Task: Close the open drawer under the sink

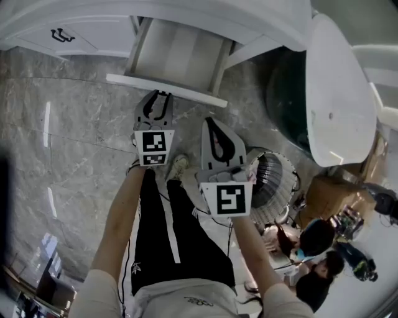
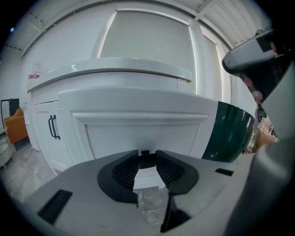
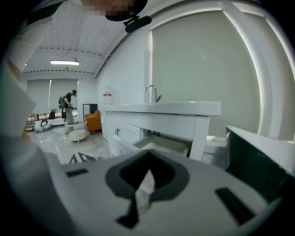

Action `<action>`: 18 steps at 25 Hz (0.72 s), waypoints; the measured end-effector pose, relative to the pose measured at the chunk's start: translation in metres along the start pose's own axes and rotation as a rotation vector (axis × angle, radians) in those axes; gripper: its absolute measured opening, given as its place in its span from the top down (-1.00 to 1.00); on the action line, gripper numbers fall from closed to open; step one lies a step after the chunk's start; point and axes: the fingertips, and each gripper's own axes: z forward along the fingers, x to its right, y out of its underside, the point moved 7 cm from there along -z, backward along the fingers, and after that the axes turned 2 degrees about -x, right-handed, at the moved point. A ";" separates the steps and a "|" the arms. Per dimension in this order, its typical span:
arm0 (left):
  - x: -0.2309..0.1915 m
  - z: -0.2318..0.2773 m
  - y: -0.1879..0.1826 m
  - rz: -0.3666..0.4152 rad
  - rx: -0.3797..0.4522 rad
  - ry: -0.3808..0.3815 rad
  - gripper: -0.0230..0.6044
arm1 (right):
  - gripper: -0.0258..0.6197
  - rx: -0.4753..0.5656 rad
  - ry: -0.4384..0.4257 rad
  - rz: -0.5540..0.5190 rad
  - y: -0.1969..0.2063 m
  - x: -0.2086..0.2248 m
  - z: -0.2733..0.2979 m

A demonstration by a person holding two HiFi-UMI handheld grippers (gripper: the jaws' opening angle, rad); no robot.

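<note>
The white drawer (image 1: pixel 177 53) stands pulled out from under the sink counter (image 1: pixel 186 12), its front panel (image 1: pixel 165 88) towards me. My left gripper (image 1: pixel 158 94) is right at that panel (image 2: pixel 147 133), jaws a little apart. A small black piece on the panel shows in the gap between the left gripper's (image 2: pixel 146 156) tips; I cannot tell whether the pads touch it. My right gripper (image 1: pixel 210 121) hangs beside it, further back from the panel, tips together and empty. In the right gripper view, the open drawer (image 3: pixel 161 145) lies ahead of the right gripper (image 3: pixel 148 154), below the counter.
A cabinet door with a black handle (image 1: pixel 62 36) sits left of the drawer. A dark green tub (image 1: pixel 286 93) with a white lid (image 1: pixel 336 87) stands to the right. A round wire basket (image 1: pixel 270 180) and people (image 1: pixel 314 248) are at the lower right. My legs (image 1: pixel 168 230) stand on the marble floor.
</note>
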 end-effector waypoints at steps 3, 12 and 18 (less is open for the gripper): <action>0.002 0.001 -0.001 0.012 0.005 0.003 0.51 | 0.83 -0.013 0.003 0.001 0.006 0.002 -0.003; 0.003 0.000 -0.009 0.009 0.048 -0.018 0.52 | 0.83 -0.025 0.012 0.014 0.015 0.004 -0.007; 0.006 0.002 -0.013 -0.007 0.061 -0.014 0.54 | 0.83 -0.030 0.017 0.020 0.018 0.006 -0.005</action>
